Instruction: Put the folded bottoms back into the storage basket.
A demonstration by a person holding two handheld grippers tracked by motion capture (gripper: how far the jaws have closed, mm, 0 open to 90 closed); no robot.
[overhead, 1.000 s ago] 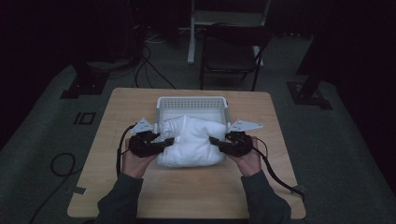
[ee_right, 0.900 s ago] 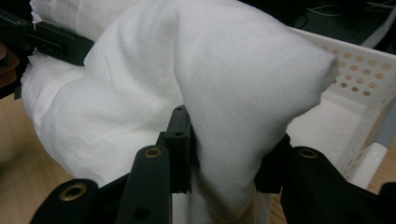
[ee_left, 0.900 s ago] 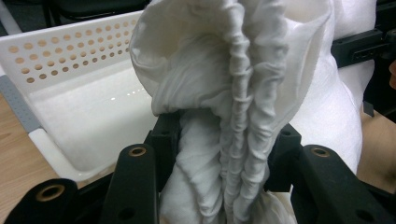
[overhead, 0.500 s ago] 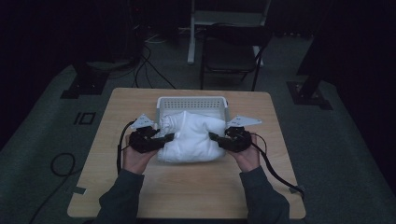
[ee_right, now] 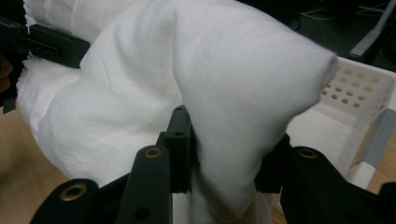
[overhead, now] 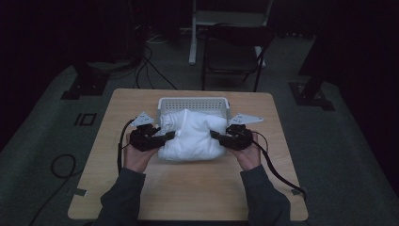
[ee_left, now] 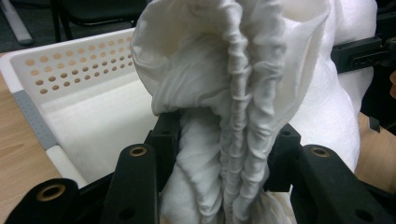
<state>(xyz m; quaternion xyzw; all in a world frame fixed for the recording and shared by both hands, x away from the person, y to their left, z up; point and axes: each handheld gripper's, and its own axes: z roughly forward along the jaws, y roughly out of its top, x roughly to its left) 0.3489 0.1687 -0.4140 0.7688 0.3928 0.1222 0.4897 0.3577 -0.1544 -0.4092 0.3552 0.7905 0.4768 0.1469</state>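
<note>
White bundle of cloth [overhead: 190, 136] held between both claws, long axis running side to side, half over the white basket [overhead: 193, 102] just behind. Left claw [overhead: 165, 136] clamped on one end, right claw [overhead: 216, 136] on the other; basket equally near both.

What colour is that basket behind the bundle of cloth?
The basket is white with rows of small round holes, clearest in the left gripper view.

The cloth bundle [overhead: 190, 136] sits mid-table [overhead: 188, 197] — the basket [overhead: 193, 102] just behind it at twelve o'clock, left gripper [overhead: 165, 136] at nine, right gripper [overhead: 217, 136] at three.
</note>
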